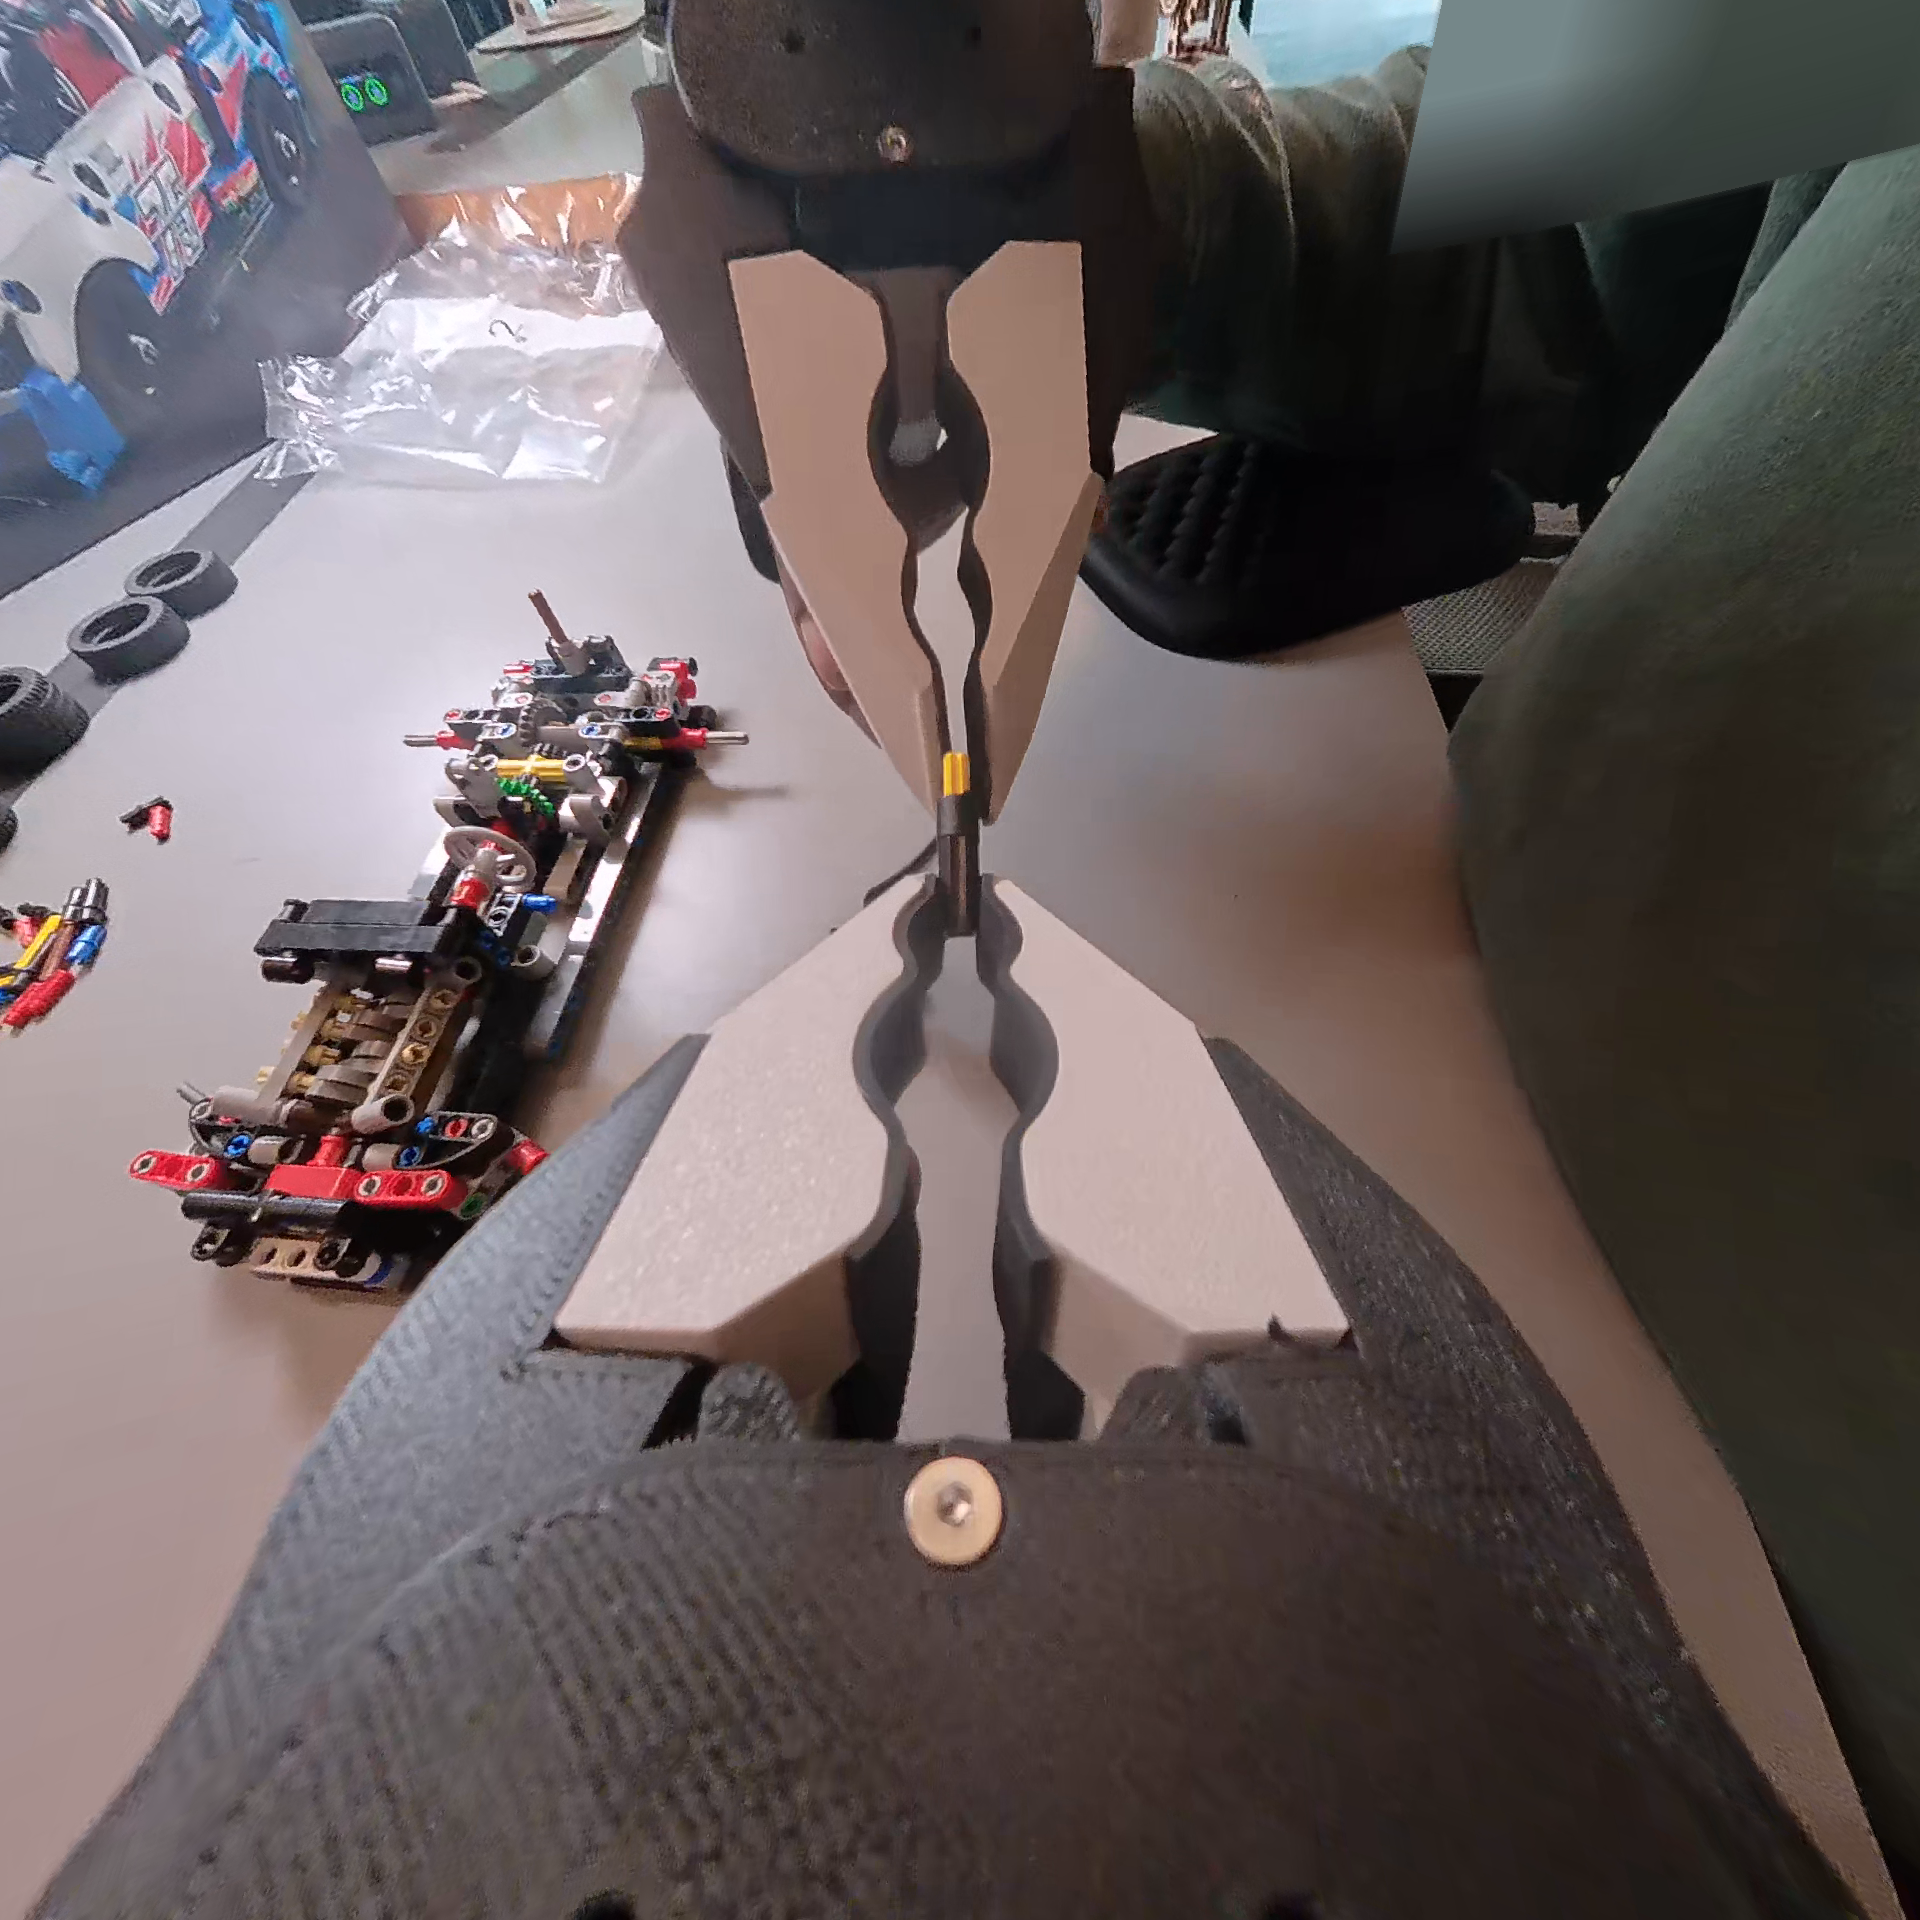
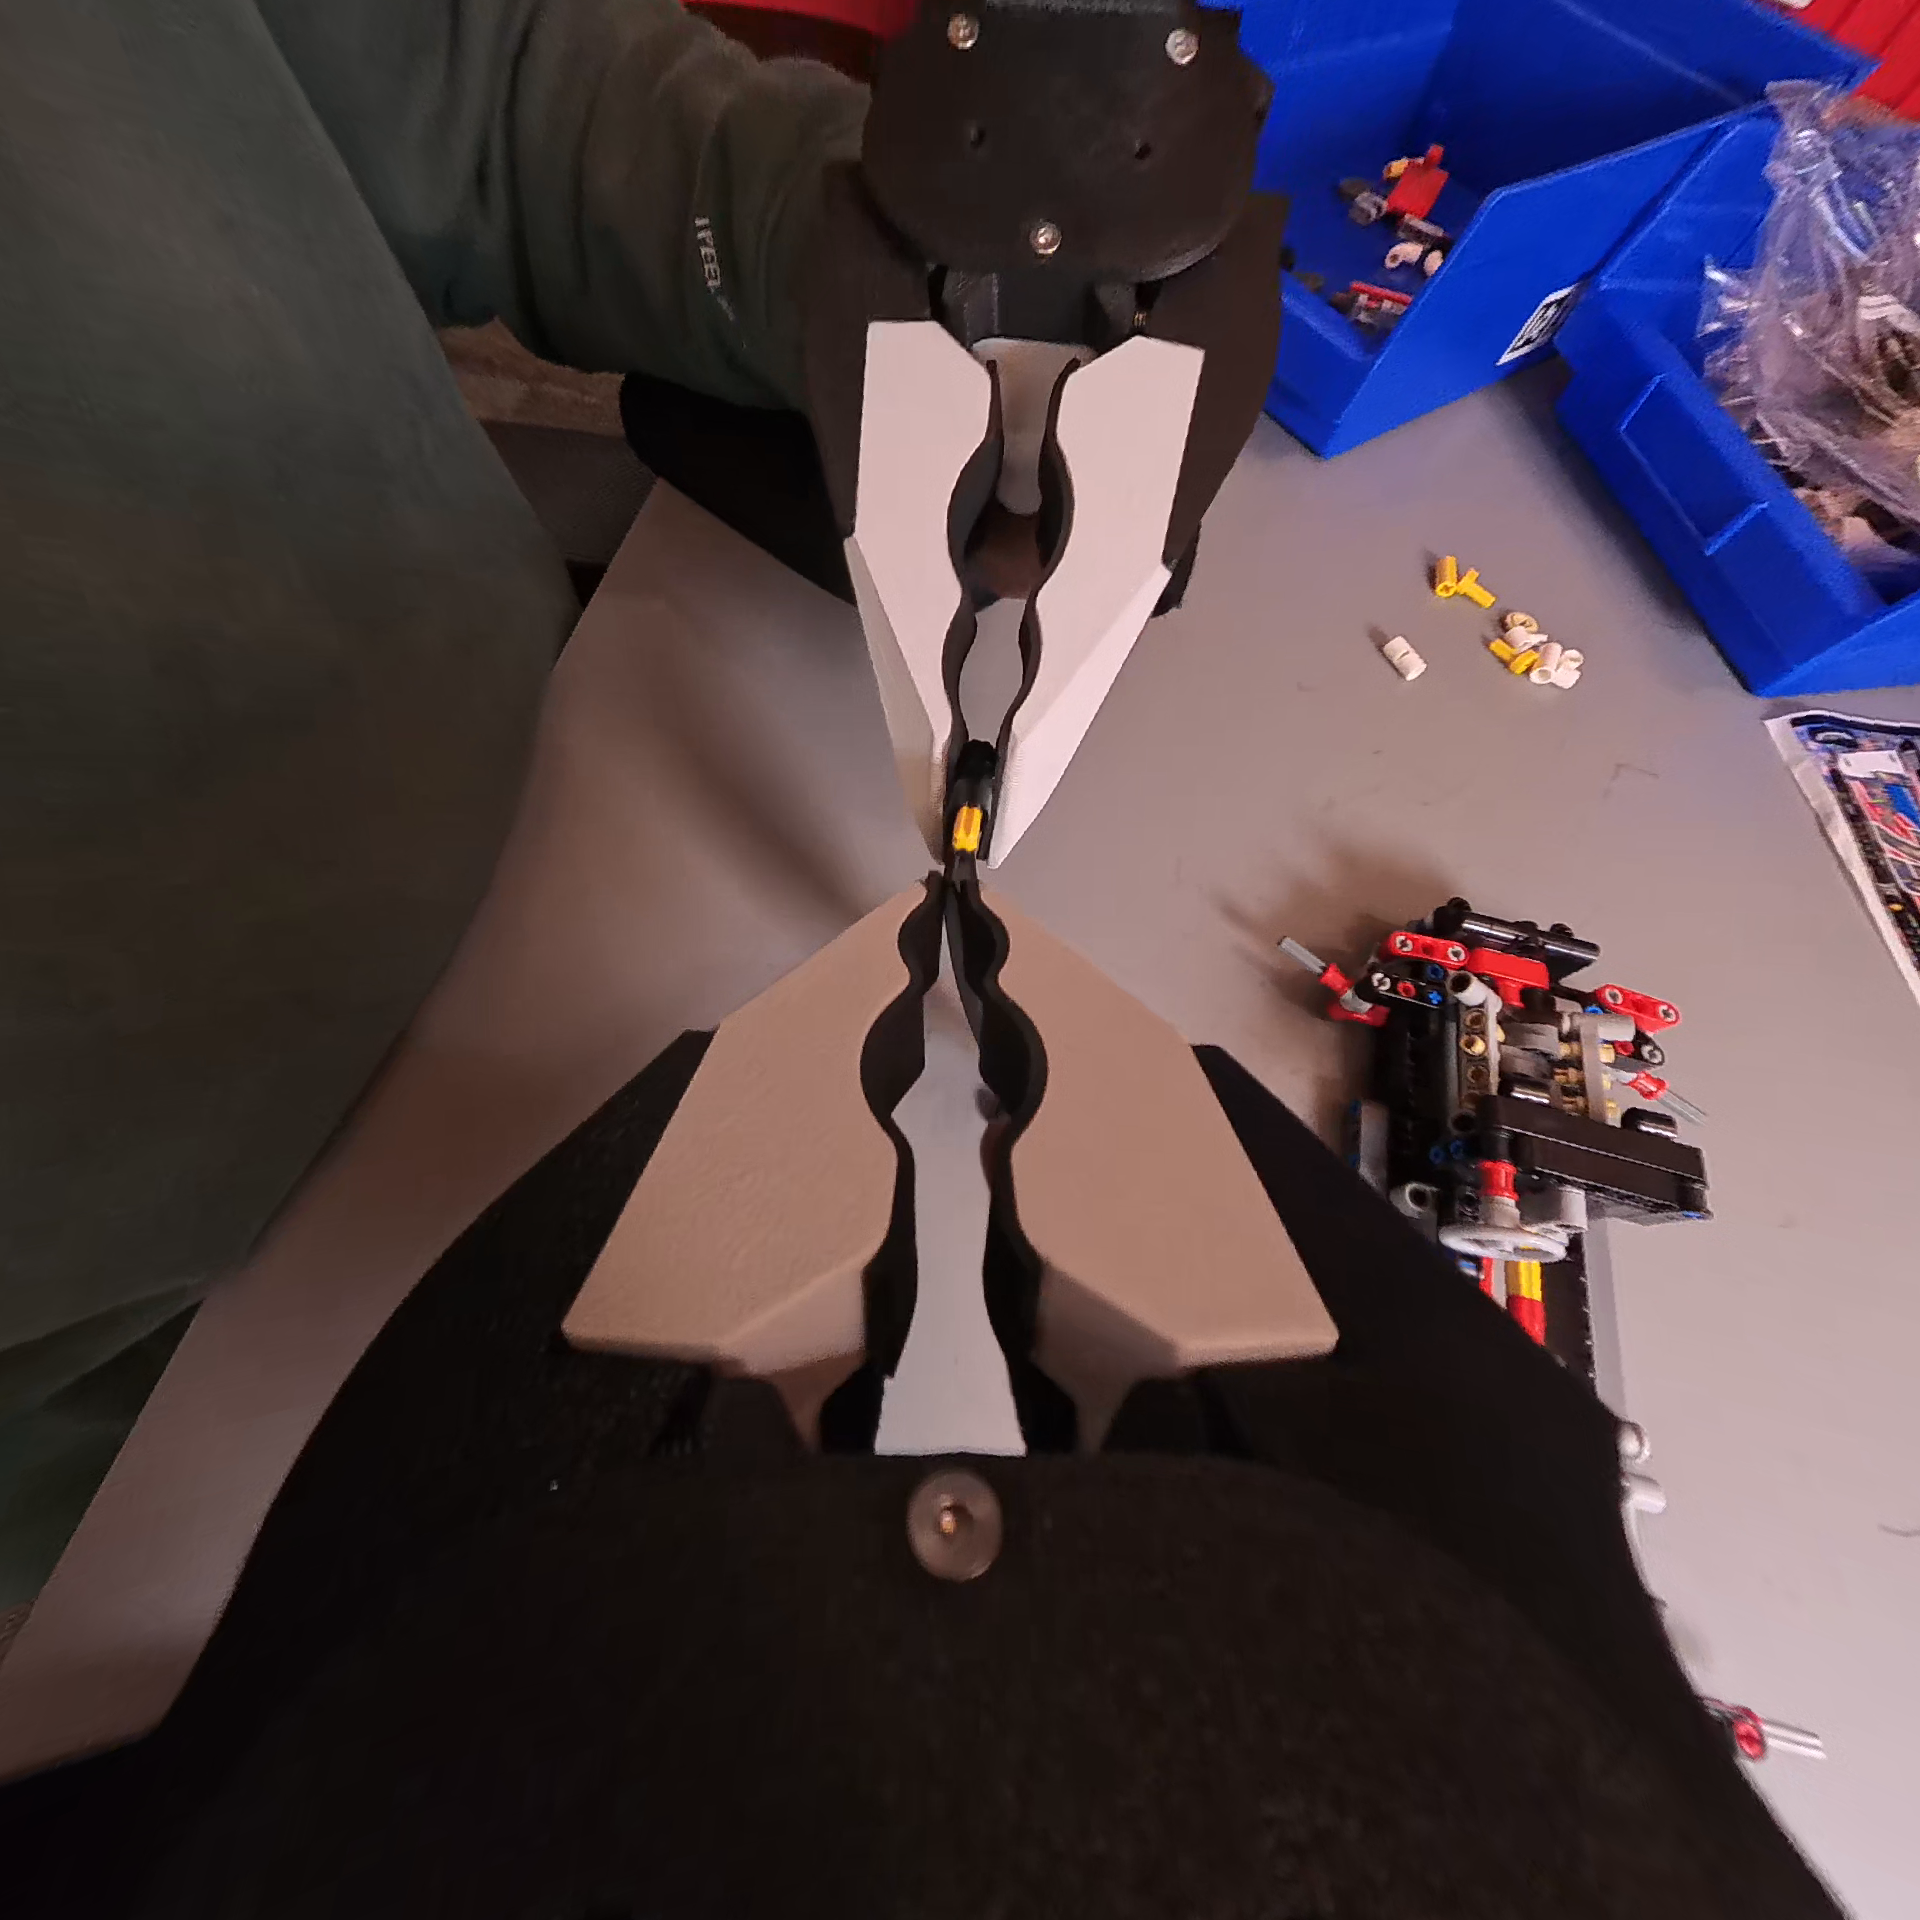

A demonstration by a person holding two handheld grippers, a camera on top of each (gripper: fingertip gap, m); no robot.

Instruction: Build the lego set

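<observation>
Both grippers met tip to tip above the table [image 1: 1195, 790], near its front edge.

Left gripper [image 1: 958, 914]: jaws nearly shut, tips pinched on a thin black piece [image 1: 958, 842]. Rest of the slot between its fingers was empty, with the table visible through it.

Right gripper [image 2: 951, 883]: jaws likewise drawn almost together, clamped on the far end of the same small assembly, at the yellow connector [image 1: 954, 774]. In the right wrist view the yellow connector [image 2: 966, 826] sat just inside the left gripper's tips, so which jaws bore on it could not be settled; both tools closed on the one stacked part.

Partly built lego chassis [image 1: 436, 966] lay flat on the table, well apart from both grippers, untouched. Four loose tyres [image 1: 135, 623] sat beyond it, next to a clear plastic bag [image 1: 468, 364]. Small loose yellow and white pieces [image 2: 1507, 634] rested near the blue bins [image 2: 1558, 343].
</observation>
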